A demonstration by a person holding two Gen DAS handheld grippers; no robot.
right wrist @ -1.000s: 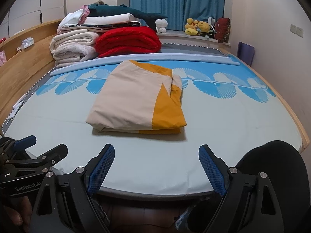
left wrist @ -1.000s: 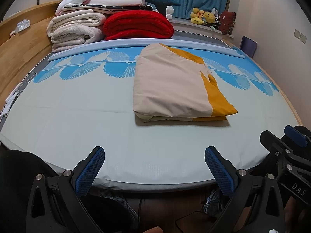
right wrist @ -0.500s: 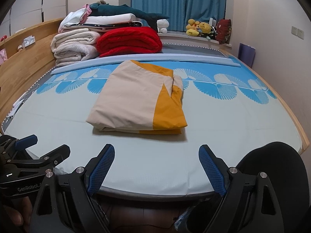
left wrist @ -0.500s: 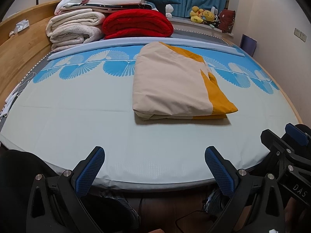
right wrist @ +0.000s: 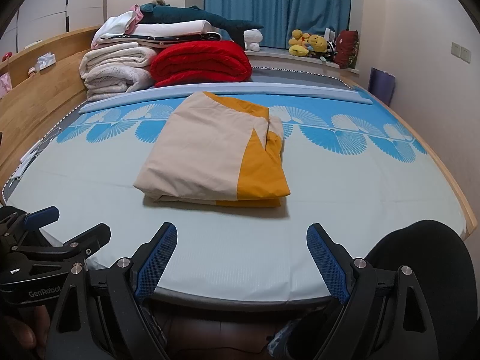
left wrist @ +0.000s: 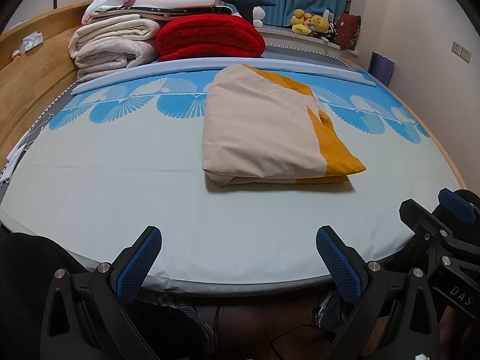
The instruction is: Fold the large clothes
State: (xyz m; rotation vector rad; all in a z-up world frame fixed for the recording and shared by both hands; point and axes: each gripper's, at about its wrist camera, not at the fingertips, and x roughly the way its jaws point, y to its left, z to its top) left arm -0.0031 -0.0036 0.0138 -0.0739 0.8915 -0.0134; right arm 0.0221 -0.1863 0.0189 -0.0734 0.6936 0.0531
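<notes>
A beige and mustard-yellow cloth (left wrist: 270, 129) lies folded into a thick rectangle on the middle of the bed; it also shows in the right wrist view (right wrist: 216, 156). My left gripper (left wrist: 238, 249) is open and empty, held over the bed's near edge, well short of the cloth. My right gripper (right wrist: 241, 246) is open and empty too, at the near edge, in front of the cloth. The right gripper also shows at the right edge of the left wrist view (left wrist: 444, 219), and the left gripper at the left edge of the right wrist view (right wrist: 57, 234).
The bed sheet (left wrist: 105, 165) is pale with a blue fan pattern at the far side. Folded white blankets (left wrist: 114, 45) and a red blanket (left wrist: 210, 36) are stacked at the back left. A wooden headboard (left wrist: 27, 84) runs along the left. Plush toys (left wrist: 312, 24) sit by the blue curtain.
Both grippers have drifted slightly, so the view has tilted up a little. The folded cloth has not moved and both grippers stay open.
</notes>
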